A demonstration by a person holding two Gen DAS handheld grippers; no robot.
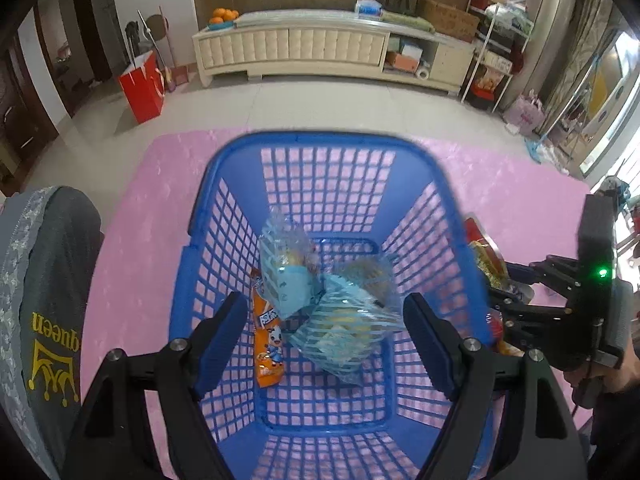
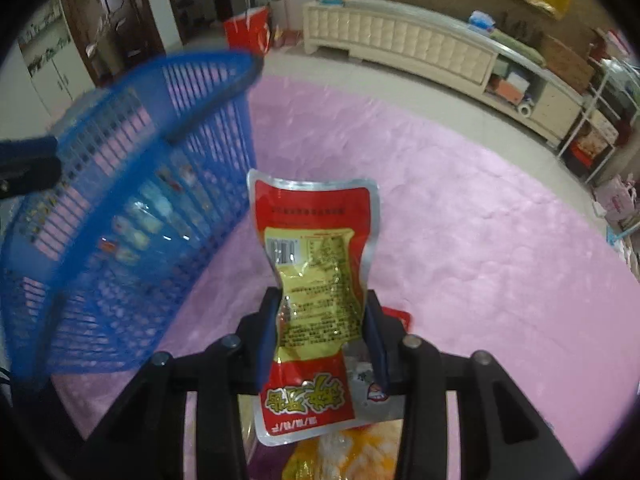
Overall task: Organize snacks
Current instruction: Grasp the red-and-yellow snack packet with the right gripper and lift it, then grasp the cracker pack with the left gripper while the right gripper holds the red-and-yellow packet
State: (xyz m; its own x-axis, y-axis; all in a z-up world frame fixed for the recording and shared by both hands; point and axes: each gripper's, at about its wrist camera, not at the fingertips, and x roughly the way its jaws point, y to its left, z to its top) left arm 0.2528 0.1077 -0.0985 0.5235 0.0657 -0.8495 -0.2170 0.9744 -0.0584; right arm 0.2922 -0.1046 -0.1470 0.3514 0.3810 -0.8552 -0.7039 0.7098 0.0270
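Sitting on the pink mat [image 1: 132, 264] is a blue lattice basket [image 1: 320, 148], seen from above in the left wrist view. Contents: two clear packets with pale blue stripes, one [image 1: 286, 268] leaning on the other [image 1: 352, 328], plus an orange snack packet [image 1: 267, 344] lying along the basket floor on the left side. Left gripper [image 1: 326, 344] hangs over the basket mouth, jaws spread wide, nothing between them, pads touching nothing. Right gripper [image 2: 324, 336] is clamped on a red and yellow foil packet [image 2: 316, 248], pads pressing its narrowed middle; the packet stands up out of the jaws, raised over the mat just right of the basket, outside it. More snack packets [image 2: 344, 456] lie on the mat beneath that gripper, blurred
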